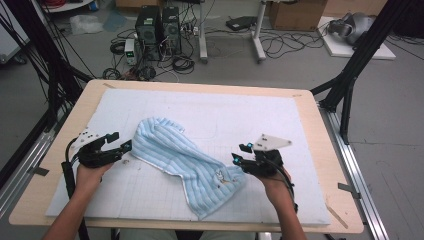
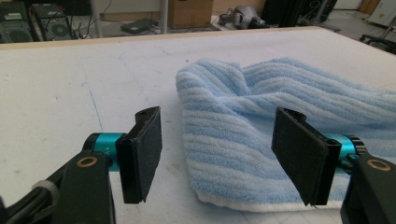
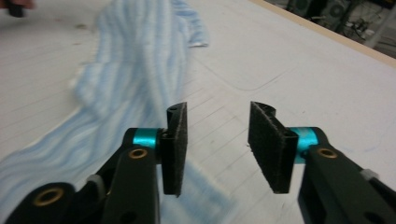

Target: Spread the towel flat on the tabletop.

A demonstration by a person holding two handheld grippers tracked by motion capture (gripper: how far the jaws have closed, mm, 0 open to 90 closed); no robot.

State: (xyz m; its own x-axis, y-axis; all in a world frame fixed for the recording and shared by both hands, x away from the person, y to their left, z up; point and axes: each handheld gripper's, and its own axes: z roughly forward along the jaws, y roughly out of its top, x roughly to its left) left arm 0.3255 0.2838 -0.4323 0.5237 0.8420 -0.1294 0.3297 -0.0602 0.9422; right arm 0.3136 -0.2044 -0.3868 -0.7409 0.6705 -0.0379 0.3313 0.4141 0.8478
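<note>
Both pairs of jaws are seen parted, with nothing pinched between them. On the left gripper (image 1: 121, 146), the pads (image 2: 142, 154) are held wide apart just in front of the near edge of the blue towel (image 1: 187, 157), which is viewed between them but is not touched. On the right gripper (image 1: 240, 153), the gap is narrower and only bare mat is seen through it; the towel's lower end lies just beside that gripper, at its left.

The towel is spread in a rumpled diagonal band across the white mat (image 1: 280, 120), its upper end bunched near the middle and its lower end trailing toward the person's side of the wooden table (image 1: 325, 150).

Trouble is likely if only the top fold of the bunched cloth is caught: a single layer would be lifted and the rest left dragging. An uneven pull could also be caused by the grippers closing at different depths, so that the towel is twisted rather than straightened. A thin edge might be missed altogether.
</note>
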